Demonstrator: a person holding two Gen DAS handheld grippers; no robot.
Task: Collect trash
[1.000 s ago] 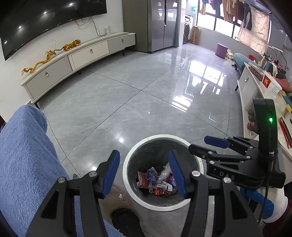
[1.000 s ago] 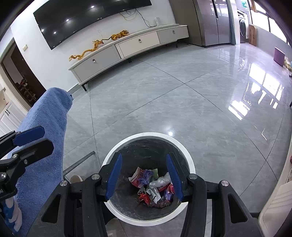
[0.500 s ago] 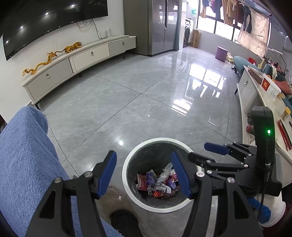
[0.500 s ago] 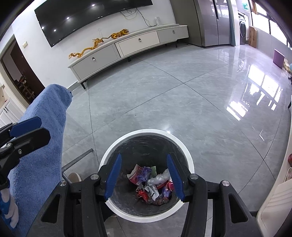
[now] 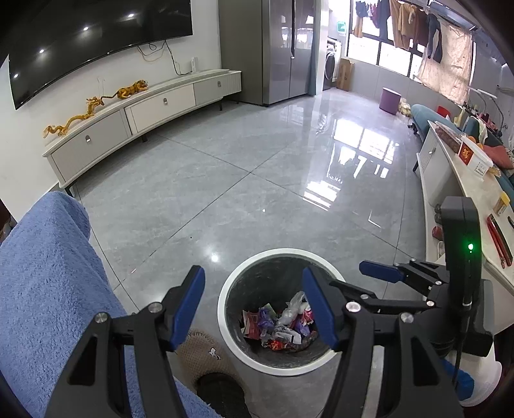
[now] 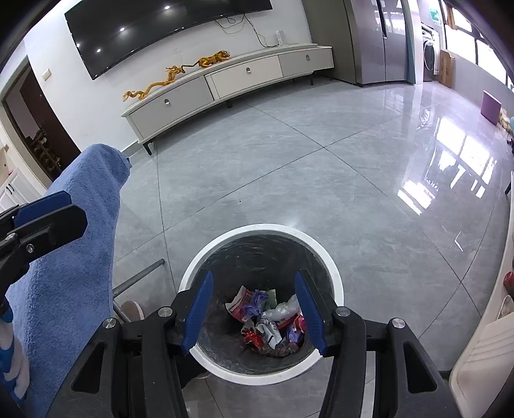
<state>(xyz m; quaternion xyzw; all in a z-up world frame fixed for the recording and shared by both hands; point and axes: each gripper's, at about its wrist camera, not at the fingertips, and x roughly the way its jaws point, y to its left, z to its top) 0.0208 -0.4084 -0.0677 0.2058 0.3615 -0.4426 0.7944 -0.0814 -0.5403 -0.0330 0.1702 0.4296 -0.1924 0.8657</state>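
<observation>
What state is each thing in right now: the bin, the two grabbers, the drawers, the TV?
Bin: upright, no lid, wrappers piled at the bottom.
Left grabber: open, nothing between its blue pads.
Right grabber: open, empty, above the bin.
Drawers: all closed.
TV: off, screen dark.
Fridge: doors shut.

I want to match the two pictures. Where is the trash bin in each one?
Left wrist view: the trash bin sits bottom centre, right of the blue towel.
Right wrist view: the trash bin sits bottom centre.
Shared landmark: the golden dragon figure on the cabinet.
</observation>
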